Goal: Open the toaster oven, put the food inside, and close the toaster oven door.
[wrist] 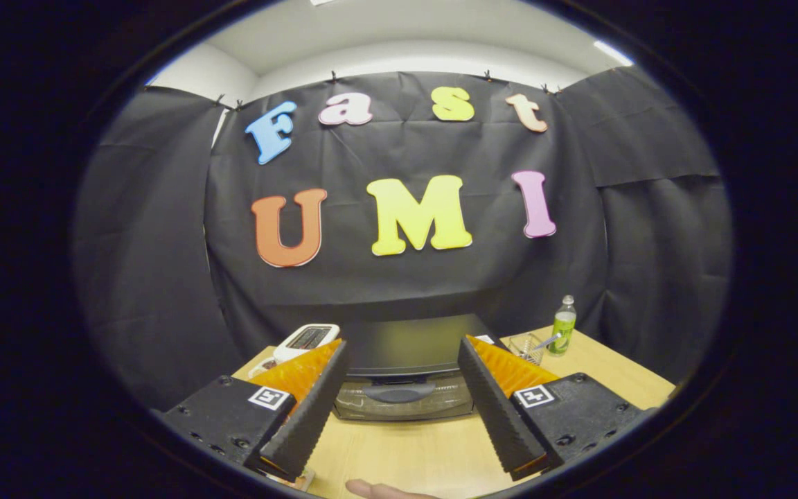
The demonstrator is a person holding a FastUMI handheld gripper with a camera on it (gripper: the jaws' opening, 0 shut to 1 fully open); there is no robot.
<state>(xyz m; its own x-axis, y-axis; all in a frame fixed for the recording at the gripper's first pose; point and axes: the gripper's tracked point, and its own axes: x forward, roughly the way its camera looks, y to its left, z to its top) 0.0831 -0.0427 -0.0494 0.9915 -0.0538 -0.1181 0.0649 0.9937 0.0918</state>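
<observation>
Tongs (402, 402) spread wide, fingers apart and pinching nothing, held above the wooden surface (413, 457) and aimed toward the booth's rear wall.

Toaster oven (406, 378): dark-bodied unit standing on the surface directly ahead of the tongs, at 12 o'clock from the gap between the fingers. Its front shows between the two fingers. Door shut; glass panel upright, with a dark curved handle (399, 393) across its upper part. Neither finger touches the oven; both are short of it.

Food for the task: cannot be identified with certainty. A small pale item (295, 479) lies on the surface beneath the left finger, at about 7 o'clock from the oven, largely hidden; its nature cannot be told.

Other items noted:
- White appliance with a dark slotted top (307, 339), at 10 o'clock from the oven, just beside its left corner, partly behind the left finger.
- Clear glass container (527, 346), at 2 o'clock from the oven, near its right corner, with a thin utensil leaning in it.
- Plastic bottle with green label and white cap (564, 326), upright, just beyond the glass container, near the far right edge of the surface.
- Fingertip of a person (378, 490), at 6 o'clock from the oven, resting low over the near edge of the surface, well apart from the oven.
</observation>
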